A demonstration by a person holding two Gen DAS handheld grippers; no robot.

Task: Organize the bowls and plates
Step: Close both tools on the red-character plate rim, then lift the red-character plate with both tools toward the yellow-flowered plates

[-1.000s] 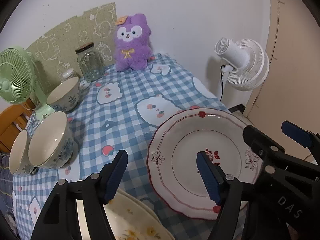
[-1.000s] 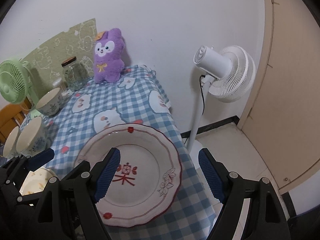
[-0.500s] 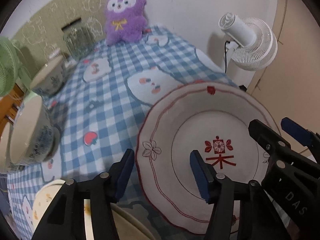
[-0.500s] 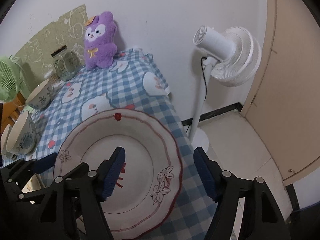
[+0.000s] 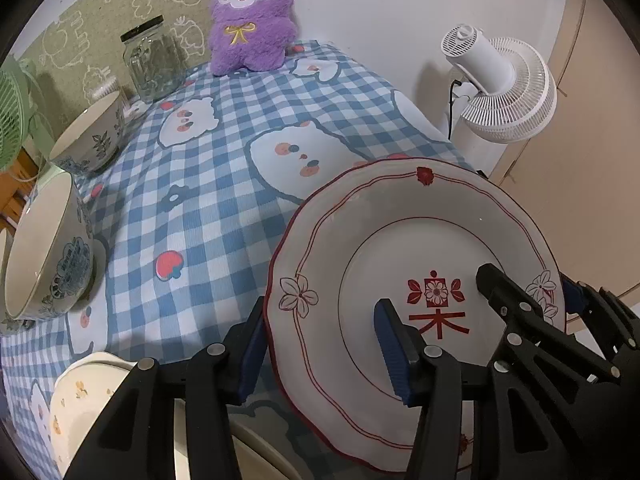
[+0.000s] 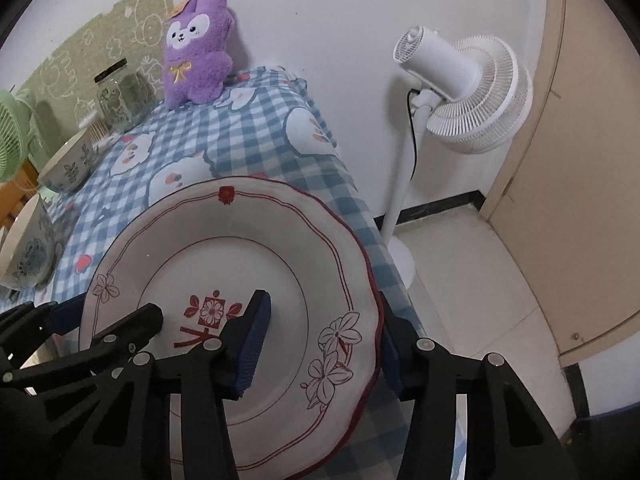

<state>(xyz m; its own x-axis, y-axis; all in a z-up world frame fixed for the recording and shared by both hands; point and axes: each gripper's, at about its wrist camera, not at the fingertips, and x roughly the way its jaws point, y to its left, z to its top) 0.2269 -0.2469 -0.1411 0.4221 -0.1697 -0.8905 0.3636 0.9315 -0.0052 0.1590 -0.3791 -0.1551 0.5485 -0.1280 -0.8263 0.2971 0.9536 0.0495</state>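
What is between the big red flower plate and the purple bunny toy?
Only bare checked tablecloth lies between the plate and the purple toy; no dishes sit there. The left wrist view shows it best.

Glossy glazed ceramic plate point(image 5: 400, 216), matt cotton-like checked tablecloth point(image 5: 224, 184), fuzzy plush toy point(image 5: 250, 20), clear glass jar point(image 5: 154, 66).

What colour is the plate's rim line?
Dark red on the plate, clearest in the right wrist view.

Count: 2 plates point(image 5: 400, 216) point(image 5: 80, 392), 3 bowls point(image 5: 90, 136) point(image 5: 44, 256) point(image 5: 3, 240), 1 jar point(image 5: 152, 60), 1 plush point(image 5: 252, 20), 2 fans point(image 5: 500, 92) point(image 5: 10, 120), 2 grippers point(image 5: 320, 352) point(image 6: 320, 344).
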